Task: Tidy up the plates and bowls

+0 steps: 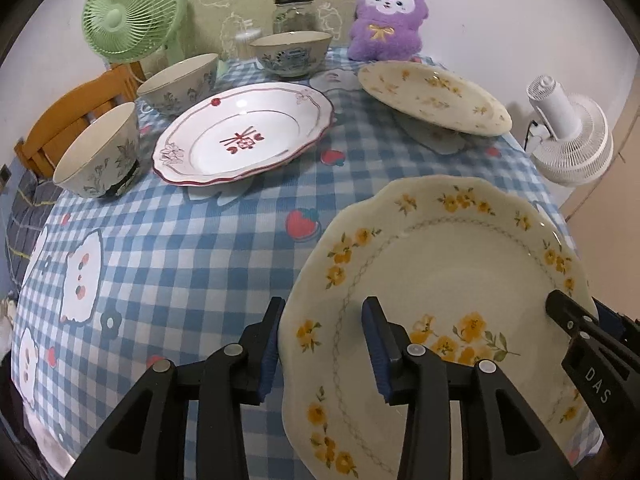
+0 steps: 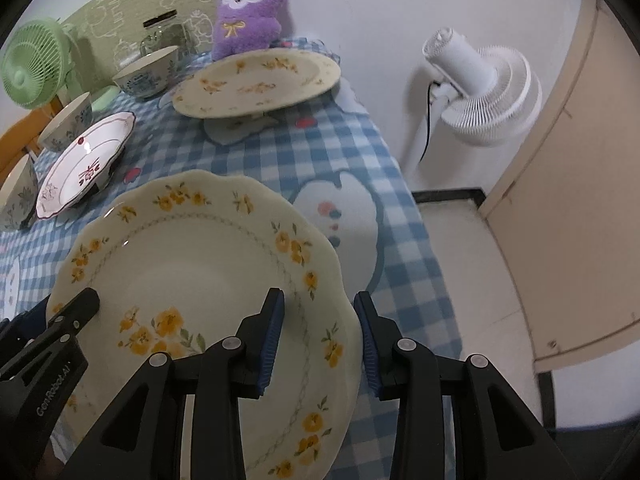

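Cream plate (image 1: 440, 280) straddled at opposite rims by left gripper (image 1: 324, 344) and right gripper (image 2: 320, 340) | jaws spread, pads apparently clear | paired hold likely for level carrying.

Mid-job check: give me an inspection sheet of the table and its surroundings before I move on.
Surface: blue checked tablecloth, lying flat.
Job's things: near flowered plate, far flowered plate, red-trimmed plate, front bowl, middle bowl, rear bowl; none stacked.
Clutter: purple plush, glass jar, green fan, all at the far side.
Grippers: left claw and right claw open, astride opposite rims of the near flowered plate.
Cables: black cable at the white fan, off the table.
Surroundings: wooden chair, door.
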The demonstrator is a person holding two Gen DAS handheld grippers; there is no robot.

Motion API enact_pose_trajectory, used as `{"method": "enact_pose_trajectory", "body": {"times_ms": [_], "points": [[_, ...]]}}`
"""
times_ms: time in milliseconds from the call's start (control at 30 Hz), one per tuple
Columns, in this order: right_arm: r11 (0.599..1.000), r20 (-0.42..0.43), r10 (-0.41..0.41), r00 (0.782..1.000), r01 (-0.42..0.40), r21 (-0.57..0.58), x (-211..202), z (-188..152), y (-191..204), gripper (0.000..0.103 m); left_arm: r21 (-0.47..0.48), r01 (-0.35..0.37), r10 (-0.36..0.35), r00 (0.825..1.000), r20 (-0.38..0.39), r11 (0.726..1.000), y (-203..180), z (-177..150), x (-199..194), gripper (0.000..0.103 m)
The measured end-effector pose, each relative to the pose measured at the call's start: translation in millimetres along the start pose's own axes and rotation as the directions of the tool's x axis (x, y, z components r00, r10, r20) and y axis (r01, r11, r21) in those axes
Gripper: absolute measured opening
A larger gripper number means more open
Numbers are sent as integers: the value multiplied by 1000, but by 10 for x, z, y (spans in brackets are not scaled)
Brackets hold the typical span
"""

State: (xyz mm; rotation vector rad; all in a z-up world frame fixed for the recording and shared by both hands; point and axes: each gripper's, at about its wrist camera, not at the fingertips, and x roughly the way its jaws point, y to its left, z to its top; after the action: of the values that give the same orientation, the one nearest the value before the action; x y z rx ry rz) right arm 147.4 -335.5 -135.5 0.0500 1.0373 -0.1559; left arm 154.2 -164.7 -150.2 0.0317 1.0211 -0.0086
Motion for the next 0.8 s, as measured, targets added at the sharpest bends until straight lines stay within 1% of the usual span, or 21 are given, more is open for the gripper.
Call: {"method": "enact_pose_trajectory", "body": {"times_ms": [33, 67, 100, 167, 233, 267, 300, 367, 400, 533, 800], "points": [[1000, -4, -3, 1000, 3, -3, 2, 4, 11, 43, 13, 3, -3, 1000, -6, 1000, -15, -1, 6, 43], [1000, -18, -7, 1000, 7, -10, 9, 14, 23, 44, 31, 8, -7, 1000, -14, 999, -35, 1, 14, 48], [1000, -26, -7, 1000, 6, -11, 17, 24, 28, 46, 52, 6, -5, 1000, -21, 999, -59, 6, 20, 49], [1000, -37, -1, 999, 0, -14, 16, 33, 32, 48, 59, 11, -9, 999, -31, 998, -63, 13, 26, 55], [1000, -23, 11, 1000, -12, -17, -17, 41, 33, 52, 58, 35, -32, 999, -39, 998, -60, 24, 17, 62], [999, -3, 18, 1000, -18, -29, -60, 48, 49, 61, 64, 41, -39, 999, -38, 997, -68, 24, -2, 68], [999, 17, 18, 1000, -18, -42, -99, 58, 69, 72, 69, 44, -42, 998, -36, 997, -76, 25, -18, 71], [997, 76, 16, 997, -11, -74, -214, 78, 121, 81, 85, 56, -53, 998, -33, 995, -105, 23, -79, 72], [996, 92, 14, 996, -6, -87, -255, 94, 144, 84, 87, 59, -56, 998, -33, 994, -113, 29, -100, 75], [995, 109, 40, 993, -29, -99, -377, 165, 181, 85, 75, 54, -54, 999, -10, 996, -110, 73, -238, 79], [992, 133, 99, 986, -88, -89, -668, 287, 172, 86, 52, 23, -25, 999, 43, 998, -110, 208, -628, 79]]}}
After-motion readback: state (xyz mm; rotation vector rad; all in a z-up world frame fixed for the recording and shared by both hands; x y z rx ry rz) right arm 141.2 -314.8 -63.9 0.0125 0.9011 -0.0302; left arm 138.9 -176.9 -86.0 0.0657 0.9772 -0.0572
